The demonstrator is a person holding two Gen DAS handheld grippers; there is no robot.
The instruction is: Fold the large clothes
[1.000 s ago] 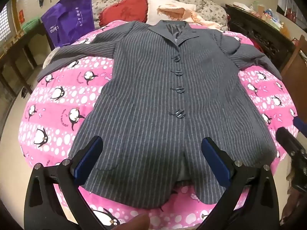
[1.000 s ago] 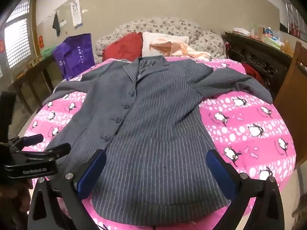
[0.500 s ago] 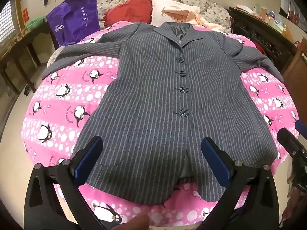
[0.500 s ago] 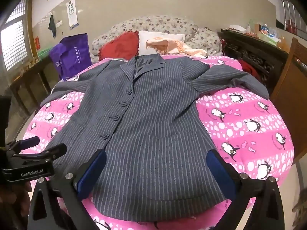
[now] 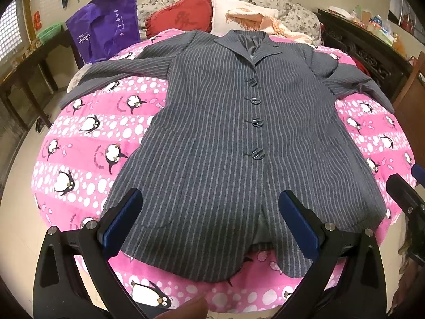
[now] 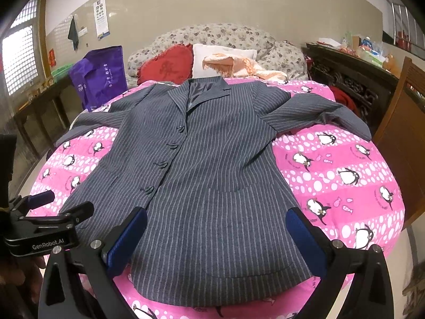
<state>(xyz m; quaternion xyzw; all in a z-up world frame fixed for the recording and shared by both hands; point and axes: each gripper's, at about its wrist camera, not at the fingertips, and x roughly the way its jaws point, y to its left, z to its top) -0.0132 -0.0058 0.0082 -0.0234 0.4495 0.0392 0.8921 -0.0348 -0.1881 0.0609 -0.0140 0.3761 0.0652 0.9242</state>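
Note:
A grey pinstriped jacket (image 5: 225, 138) lies flat and buttoned on a round pink penguin blanket (image 5: 79, 143), collar at the far side, both sleeves spread out sideways. It also shows in the right wrist view (image 6: 212, 175). My left gripper (image 5: 209, 220) is open and empty, held above the jacket's near hem. My right gripper (image 6: 216, 239) is open and empty, held above the hem's right half. The left gripper's body shows at the left edge of the right wrist view (image 6: 39, 228).
A red heart cushion (image 5: 180, 13), a white pillow with a peach scarf (image 5: 249, 18) and a floral sofa back lie behind the collar. A purple bag (image 5: 106, 26) stands at the far left. Dark wooden furniture (image 5: 366, 45) and a wooden chair (image 6: 401, 138) stand at the right.
Both cameras have drawn back and risen slightly, so more of the blanket's near edge shows below the hem. The jacket has not moved. Both grippers stay open.

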